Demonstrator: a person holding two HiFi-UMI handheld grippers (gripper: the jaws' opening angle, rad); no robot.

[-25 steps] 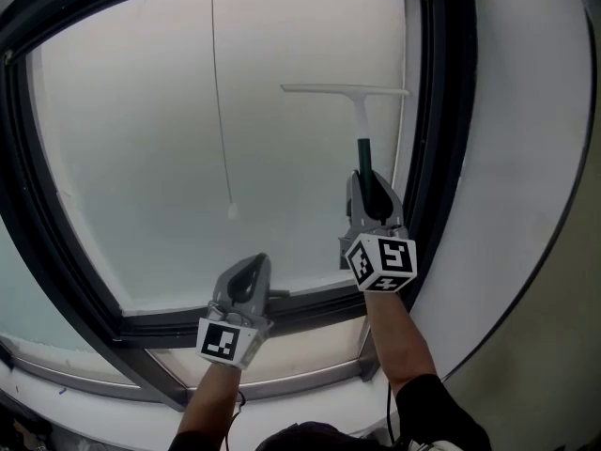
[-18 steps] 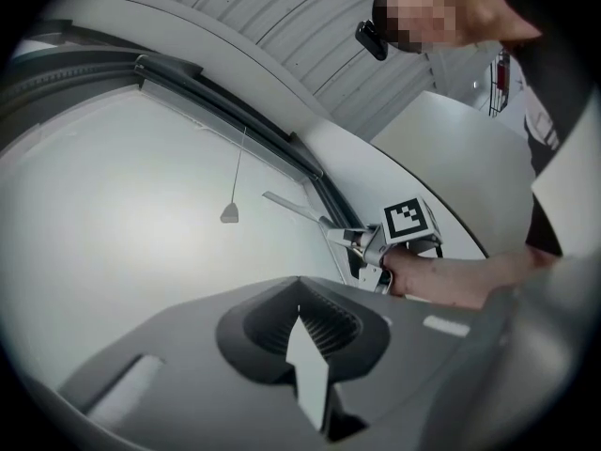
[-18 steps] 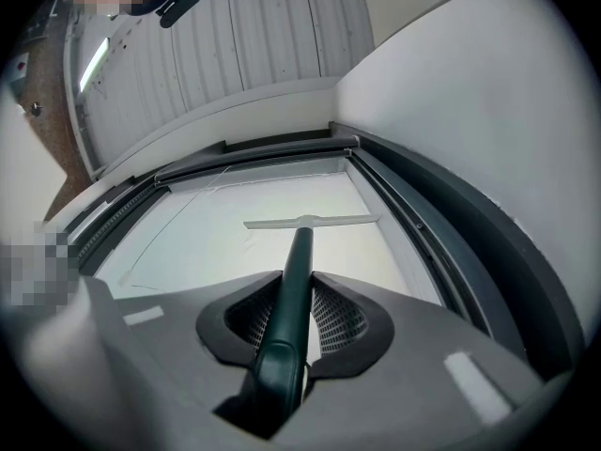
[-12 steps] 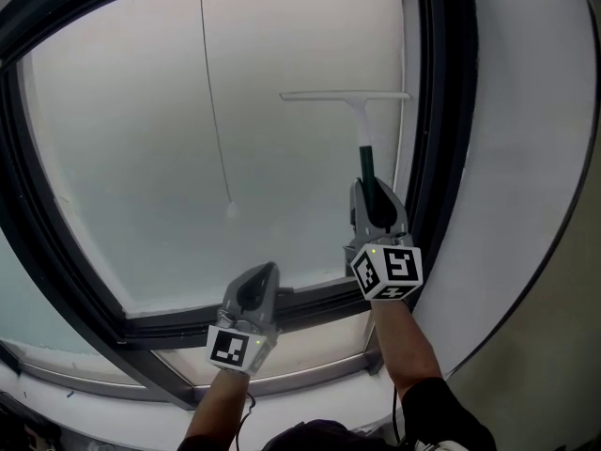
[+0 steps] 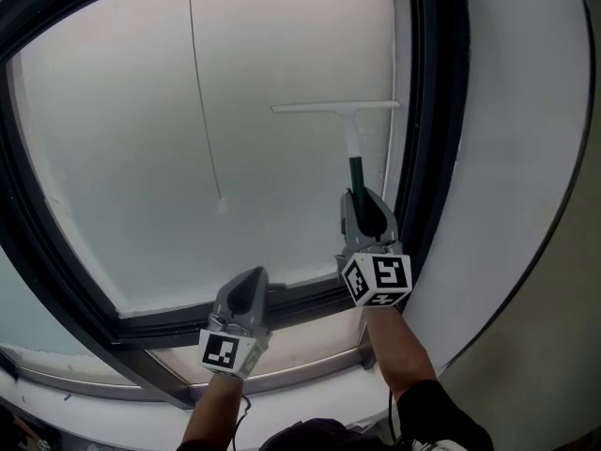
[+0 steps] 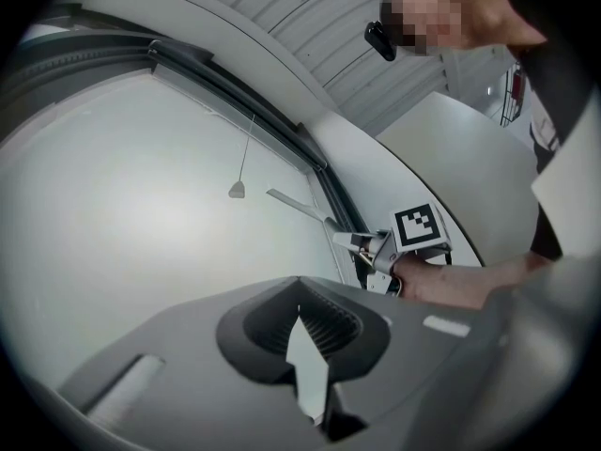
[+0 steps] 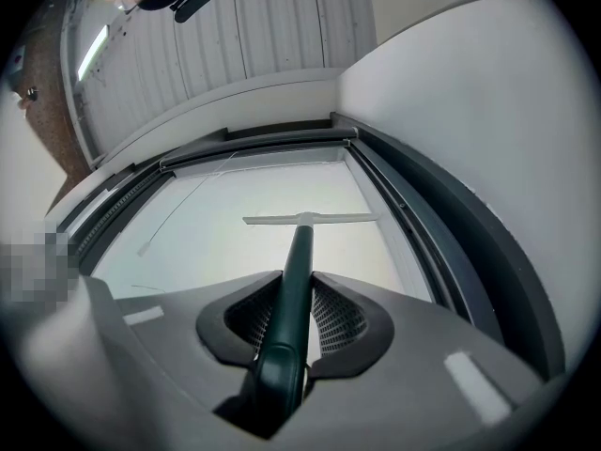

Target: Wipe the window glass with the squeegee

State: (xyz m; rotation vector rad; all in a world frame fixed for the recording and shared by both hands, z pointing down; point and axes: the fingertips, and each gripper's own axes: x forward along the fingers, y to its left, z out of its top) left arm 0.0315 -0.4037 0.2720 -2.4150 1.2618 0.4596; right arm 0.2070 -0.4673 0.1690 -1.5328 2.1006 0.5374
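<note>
The squeegee (image 5: 344, 120) has a white blade lying level against the window glass (image 5: 188, 92) near the right frame, and a dark green handle (image 7: 293, 280). My right gripper (image 5: 362, 205) is shut on that handle, below the blade; in the right gripper view the squeegee (image 7: 305, 220) blade stands crosswise ahead of the jaws. My left gripper (image 5: 246, 287) hangs lower, in front of the bottom frame, its jaws shut with nothing between them. From the left gripper view I see the squeegee (image 6: 296, 204) and the right gripper (image 6: 366, 245) off to the right.
A thin blind cord with a small pull (image 5: 222, 207) hangs before the glass, left of the squeegee. The dark window frame (image 5: 434, 111) runs close beside the blade's right end, with a white wall (image 5: 526, 158) beyond. A white sill (image 5: 300, 346) lies below.
The right gripper and squeegee have slid down the glass a little and slightly left. The left gripper has stayed low near the bottom frame.
</note>
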